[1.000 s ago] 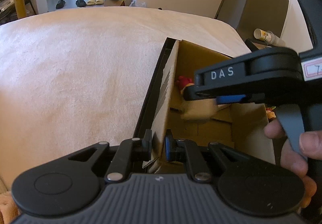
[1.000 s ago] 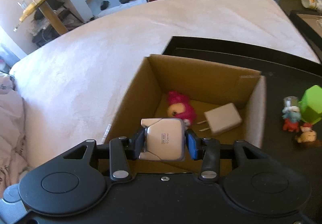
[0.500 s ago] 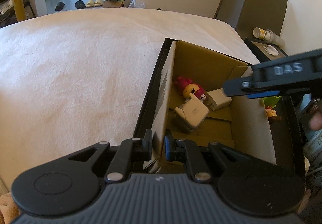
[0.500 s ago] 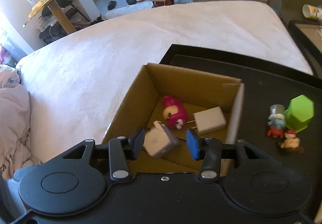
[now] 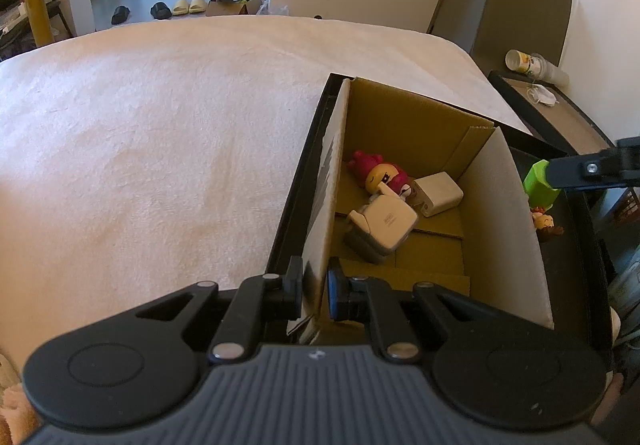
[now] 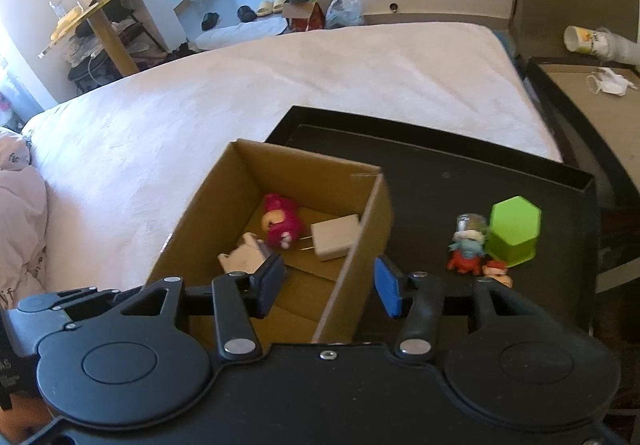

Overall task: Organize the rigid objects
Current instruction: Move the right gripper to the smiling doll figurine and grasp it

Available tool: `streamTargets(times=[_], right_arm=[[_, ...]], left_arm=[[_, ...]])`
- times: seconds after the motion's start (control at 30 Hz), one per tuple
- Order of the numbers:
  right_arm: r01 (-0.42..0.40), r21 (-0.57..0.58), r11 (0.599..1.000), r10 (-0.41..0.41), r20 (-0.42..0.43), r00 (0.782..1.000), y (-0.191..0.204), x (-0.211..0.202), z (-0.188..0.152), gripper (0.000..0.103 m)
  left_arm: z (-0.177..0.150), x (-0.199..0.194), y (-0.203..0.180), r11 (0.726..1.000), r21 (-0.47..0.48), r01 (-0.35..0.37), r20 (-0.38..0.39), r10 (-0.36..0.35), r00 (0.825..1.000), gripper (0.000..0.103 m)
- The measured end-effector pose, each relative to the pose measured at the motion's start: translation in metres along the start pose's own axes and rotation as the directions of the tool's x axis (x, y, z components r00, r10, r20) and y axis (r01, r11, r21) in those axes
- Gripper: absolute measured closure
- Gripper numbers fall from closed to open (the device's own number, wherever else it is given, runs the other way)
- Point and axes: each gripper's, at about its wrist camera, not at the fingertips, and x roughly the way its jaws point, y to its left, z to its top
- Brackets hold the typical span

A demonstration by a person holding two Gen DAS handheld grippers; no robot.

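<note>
My left gripper (image 5: 315, 293) is shut on the left wall of an open cardboard box (image 5: 334, 181) that stands in a black tray (image 6: 440, 173). Inside the box lie a pink doll (image 6: 280, 223), a white plug charger (image 6: 334, 237) and a white folding adapter (image 6: 244, 259), also seen in the left wrist view as the adapter (image 5: 384, 225). My right gripper (image 6: 328, 285) hovers above the box's right wall with its jaws opening and nothing pressed between them. A green hexagonal cup (image 6: 514, 231) and small figures (image 6: 466, 249) stand on the tray to the right.
The tray rests on a bed with a cream blanket (image 5: 160, 145). A side table at the right carries a paper cup (image 6: 588, 39) and a face mask (image 6: 610, 81). A rumpled quilt (image 6: 20, 205) lies at the left.
The right gripper let go of the white adapter, which dropped into the box. It then rose and moved right with its jaws wider. The left gripper kept its hold.
</note>
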Motion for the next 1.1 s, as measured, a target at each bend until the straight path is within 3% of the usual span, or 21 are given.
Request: streamTargets(times=[0.63, 0.97, 1.1], right_arm=[[0.114, -0.013, 0.993, -0.115, -0.061, 0.991, -0.071, 0.006, -0.015, 0.039], [0.19, -0.006, 0.982, -0.19, -0.062, 0.98, -0.095, 0.04, -0.022, 0.039], [0.192, 0.007, 0.981, -0.191, -0.064, 0.979, -0.101, 0.053, -0.026, 0.044]], left_arm=[[0.0, 0.001, -0.005, 0.999, 0.02, -0.042, 0.004, 0.042, 0.999, 0.093], [0.001, 0.002, -0.008, 0.998, 0.034, -0.059, 0.001, 0.059, 0.998, 0.093], [0.001, 0.003, -0.009, 0.997, 0.036, -0.063, 0.002, 0.063, 0.998, 0.093]])
